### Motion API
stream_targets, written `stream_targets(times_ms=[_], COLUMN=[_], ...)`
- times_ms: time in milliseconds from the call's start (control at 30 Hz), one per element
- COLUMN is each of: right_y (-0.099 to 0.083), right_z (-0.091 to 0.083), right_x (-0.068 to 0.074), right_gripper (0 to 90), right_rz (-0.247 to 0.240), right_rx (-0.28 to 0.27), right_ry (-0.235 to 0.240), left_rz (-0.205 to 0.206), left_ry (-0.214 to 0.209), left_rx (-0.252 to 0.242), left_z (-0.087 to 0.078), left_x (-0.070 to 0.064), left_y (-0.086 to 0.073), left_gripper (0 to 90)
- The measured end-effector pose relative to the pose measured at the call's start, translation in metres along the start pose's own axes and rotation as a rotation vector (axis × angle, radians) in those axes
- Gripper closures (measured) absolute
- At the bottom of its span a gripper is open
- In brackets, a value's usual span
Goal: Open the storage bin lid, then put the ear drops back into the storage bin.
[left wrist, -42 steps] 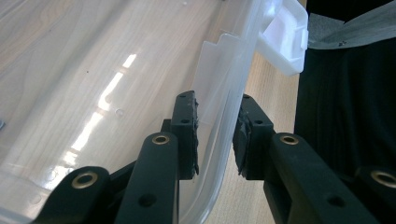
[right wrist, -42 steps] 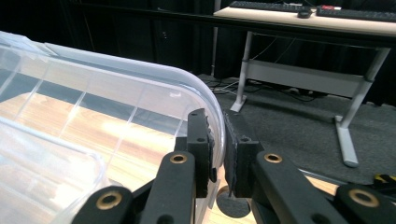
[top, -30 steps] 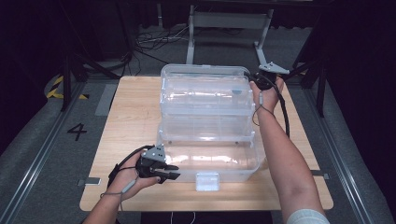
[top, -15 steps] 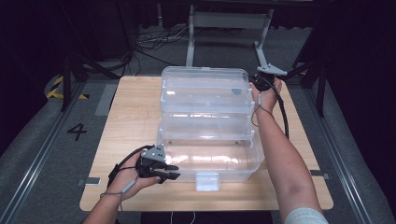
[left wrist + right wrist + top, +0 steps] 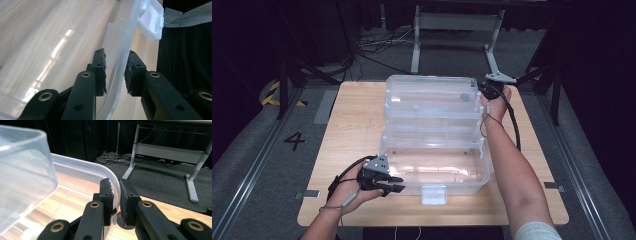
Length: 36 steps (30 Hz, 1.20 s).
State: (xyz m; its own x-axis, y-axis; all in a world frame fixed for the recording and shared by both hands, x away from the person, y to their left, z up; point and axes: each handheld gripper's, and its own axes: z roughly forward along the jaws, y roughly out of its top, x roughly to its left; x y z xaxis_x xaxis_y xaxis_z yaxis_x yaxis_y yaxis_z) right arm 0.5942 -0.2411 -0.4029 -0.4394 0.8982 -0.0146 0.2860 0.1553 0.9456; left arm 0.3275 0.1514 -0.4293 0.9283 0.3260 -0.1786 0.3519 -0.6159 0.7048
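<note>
While the clear plastic box [image 5: 434,167] sits mid-table [image 5: 352,125], both grippers work its rims. Box is open: lid [image 5: 432,97] swung back beyond the base, lying on the far side of it. White latch [image 5: 434,194] hangs off the base's near wall.

Left gripper [image 5: 393,184] is at the base's near-left corner. In the left gripper view the jaws straddle the base wall [image 5: 117,67], one pad inside, one outside, small gaps visible either side, so released or only loosely around it, not clamped. Likely there to steady the base.

Right gripper [image 5: 482,89] is at the lid's far-right corner. In the right gripper view the jaws are clenched on the lid rim [image 5: 115,187], pads tight against the plastic. That grip looks meant to hold or swing the lid; which direction, cannot tell.
</note>
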Motion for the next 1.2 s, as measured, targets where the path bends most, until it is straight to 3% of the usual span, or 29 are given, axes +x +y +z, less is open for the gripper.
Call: stream_targets(times_ms=[333, 433, 467, 633, 733, 800, 1000, 1200], right_y=[-0.004, -0.004, -0.001, 0.008, 0.017, 0.022, 0.035, 0.044], right_z=[0.005, 0.002, -0.001, -0.011, -0.022, -0.030, -0.057, -0.092], right_x=[-0.001, -0.004, -0.008, -0.008, -0.005, -0.003, -0.001, 0.004], right_gripper=[81.0, 83.9, 81.9, 80.0, 77.3, 75.1, 71.3, 68.2], right_rz=[0.004, 0.029, 0.063, 0.037, 0.013, -0.006, -0.004, -0.058], right_rx=[0.028, 0.015, 0.010, -0.009, -0.029, -0.039, -0.078, -0.094], right_ry=[0.005, 0.009, 0.022, 0.026, 0.036, 0.040, 0.075, 0.107], left_rz=[-0.005, -0.011, -0.013, -0.026, -0.016, -0.020, -0.023, -0.041], left_ry=[0.000, -0.002, -0.001, 0.007, 0.008, 0.001, 0.026, 0.057], left_rx=[0.003, 0.007, 0.008, 0.022, 0.014, -0.019, -0.060, -0.086], left_z=[0.000, 0.000, 0.000, 0.000, -0.004, -0.009, -0.025, -0.039], left_x=[0.000, 0.000, 0.000, -0.001, -0.003, -0.004, -0.004, -0.002], left_y=[0.000, 0.001, 0.001, 0.003, 0.006, 0.009, 0.011, 0.007], left_gripper=[72.5, 72.3, 72.0, 71.4, 70.8, 68.7, 65.8, 64.5])
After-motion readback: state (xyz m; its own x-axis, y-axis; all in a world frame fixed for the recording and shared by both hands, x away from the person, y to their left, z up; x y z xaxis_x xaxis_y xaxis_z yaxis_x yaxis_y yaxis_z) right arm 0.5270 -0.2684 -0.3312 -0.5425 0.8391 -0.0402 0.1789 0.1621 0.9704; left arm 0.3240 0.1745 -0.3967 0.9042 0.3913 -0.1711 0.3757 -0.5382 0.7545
